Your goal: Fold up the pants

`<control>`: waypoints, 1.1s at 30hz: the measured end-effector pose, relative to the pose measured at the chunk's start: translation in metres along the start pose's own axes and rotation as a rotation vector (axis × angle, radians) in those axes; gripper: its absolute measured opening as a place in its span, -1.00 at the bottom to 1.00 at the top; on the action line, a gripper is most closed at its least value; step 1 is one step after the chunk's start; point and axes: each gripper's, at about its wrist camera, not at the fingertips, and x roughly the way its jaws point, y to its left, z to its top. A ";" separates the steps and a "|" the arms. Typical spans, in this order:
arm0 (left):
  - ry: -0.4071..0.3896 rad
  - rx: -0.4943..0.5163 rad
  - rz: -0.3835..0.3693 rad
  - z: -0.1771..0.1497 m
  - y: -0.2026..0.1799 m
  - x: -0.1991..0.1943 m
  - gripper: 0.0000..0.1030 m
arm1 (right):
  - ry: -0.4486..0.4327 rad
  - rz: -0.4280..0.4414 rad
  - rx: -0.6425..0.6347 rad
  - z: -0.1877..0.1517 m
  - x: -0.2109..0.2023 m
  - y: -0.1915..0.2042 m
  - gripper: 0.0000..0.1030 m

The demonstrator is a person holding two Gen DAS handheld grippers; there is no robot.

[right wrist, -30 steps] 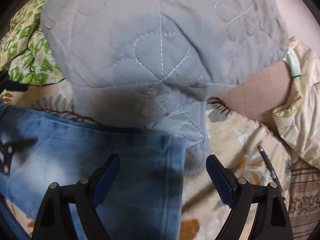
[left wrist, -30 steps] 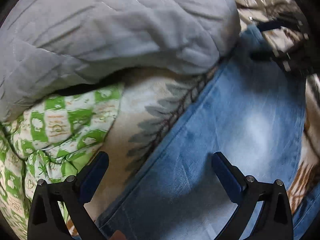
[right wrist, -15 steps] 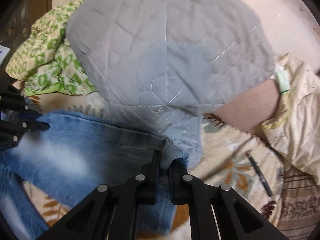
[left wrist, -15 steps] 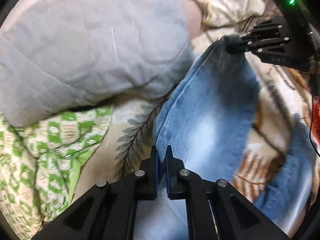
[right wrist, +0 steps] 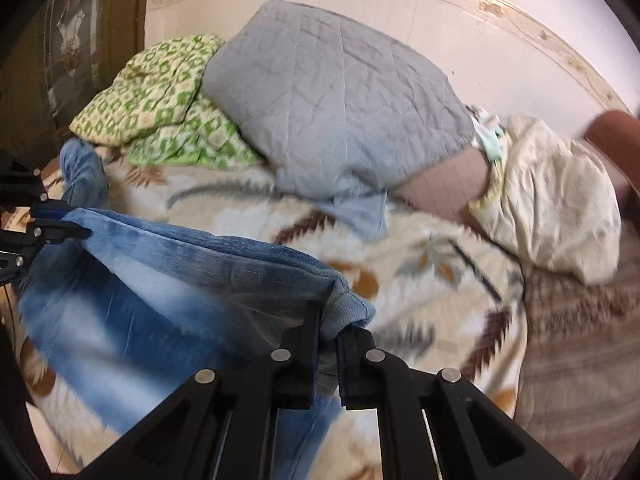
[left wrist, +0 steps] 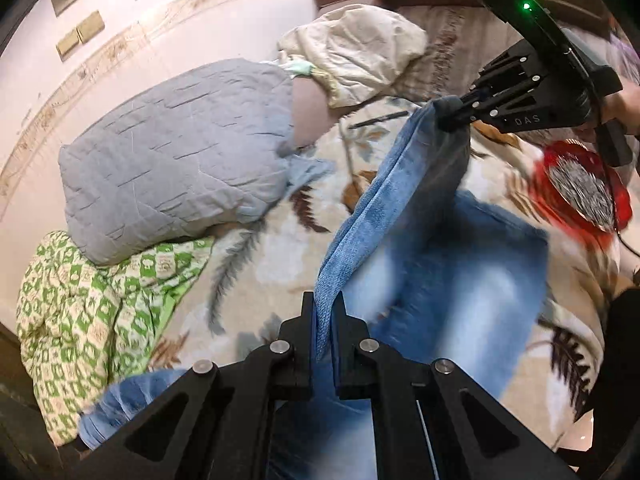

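Blue denim pants [left wrist: 436, 264] hang lifted above a leaf-patterned bed cover [left wrist: 280, 264], stretched between both grippers. My left gripper [left wrist: 323, 320] is shut on one end of the pants' upper edge. My right gripper [right wrist: 329, 328] is shut on the other end, a bunched corner of the pants [right wrist: 200, 264]. The right gripper also shows in the left wrist view [left wrist: 448, 114], and the left gripper shows at the left edge of the right wrist view [right wrist: 80, 232]. The rest of the pants droops down toward the bed, blurred.
A grey quilted pillow [right wrist: 340, 96] and a green patterned quilt [right wrist: 160, 92] lie by the wall. A cream bundle [right wrist: 552, 196] lies at right. A dark pen [left wrist: 378, 119] lies on the cover. A red round object [left wrist: 580, 188] shows at right.
Both grippers went from open over the flat pants to shut on the edge, then rose, lifting the pants off the bed; more wall and bedding shows now.
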 end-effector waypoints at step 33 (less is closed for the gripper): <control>0.156 -0.210 -0.118 -0.092 -0.096 0.016 0.66 | 0.138 -0.063 0.197 -0.140 -0.035 0.033 0.55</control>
